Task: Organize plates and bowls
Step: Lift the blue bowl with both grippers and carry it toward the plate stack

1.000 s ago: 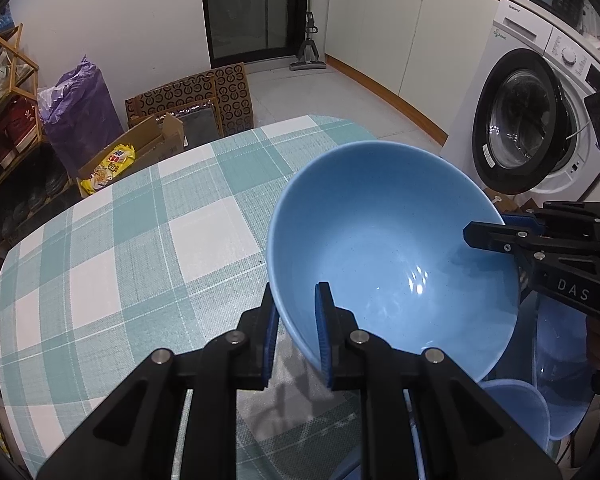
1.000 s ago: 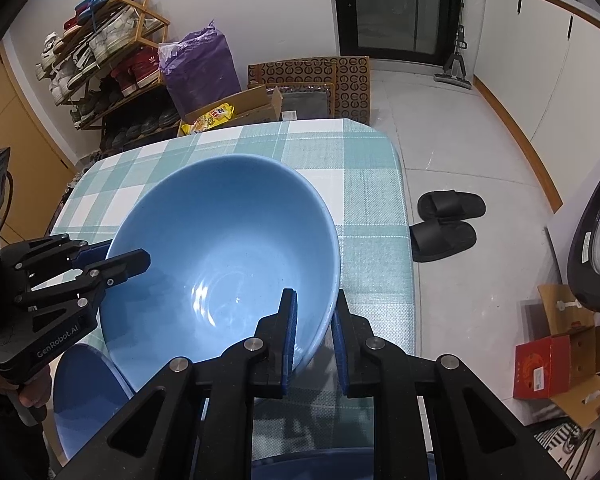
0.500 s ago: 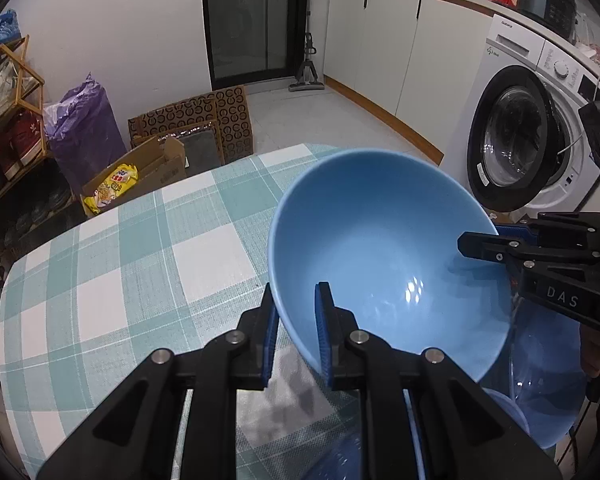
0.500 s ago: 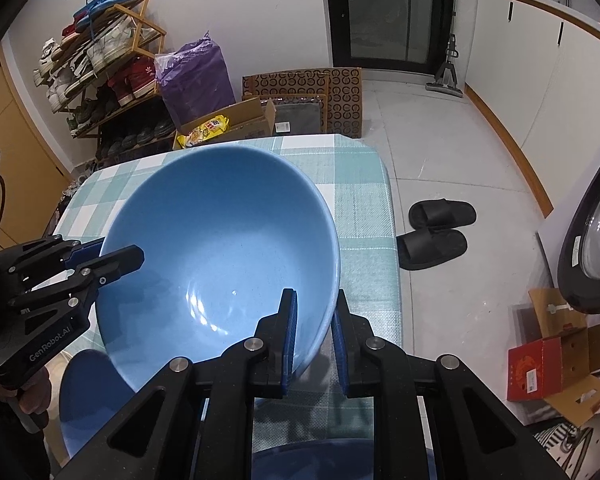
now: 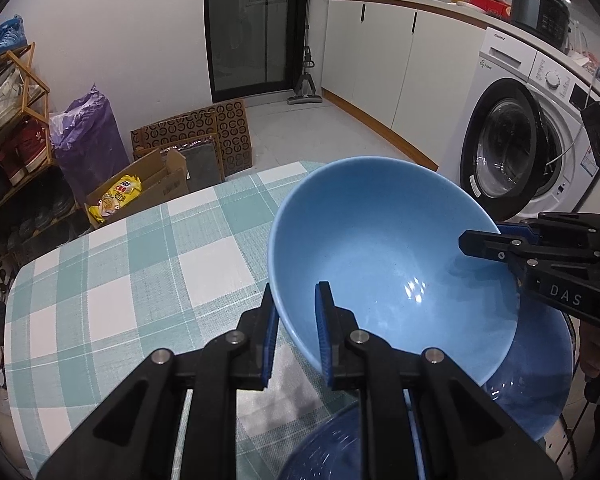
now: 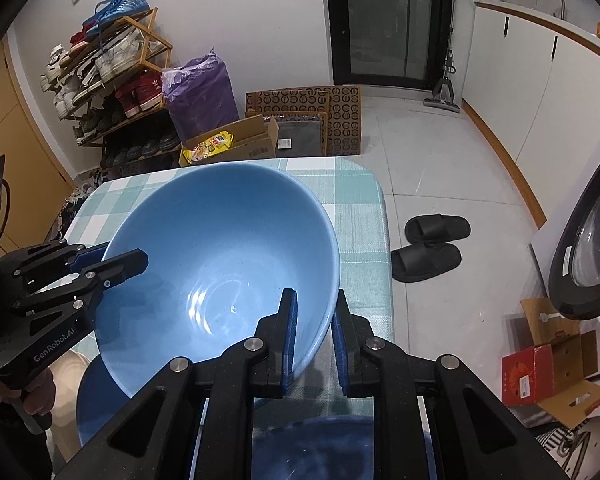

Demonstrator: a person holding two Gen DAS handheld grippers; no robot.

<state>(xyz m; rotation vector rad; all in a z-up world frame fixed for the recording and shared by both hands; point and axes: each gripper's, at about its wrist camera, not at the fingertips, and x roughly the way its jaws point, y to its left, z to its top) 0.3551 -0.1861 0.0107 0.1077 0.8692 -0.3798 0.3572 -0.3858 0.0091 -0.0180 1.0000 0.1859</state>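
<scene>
Item: large light-blue glazed ceramic bowl (image 5: 384,256), held tilted in the air above my teal-and-white checked table (image 5: 140,264). My left gripper (image 5: 296,336) is clamped on its near rim; my right gripper (image 6: 314,332) is clamped on the opposite rim. Below: further blue bowls (image 5: 536,380), partly hidden.

Large blue bowl (image 5: 384,256) lifted higher off the checked table (image 5: 140,264), more floor visible
</scene>
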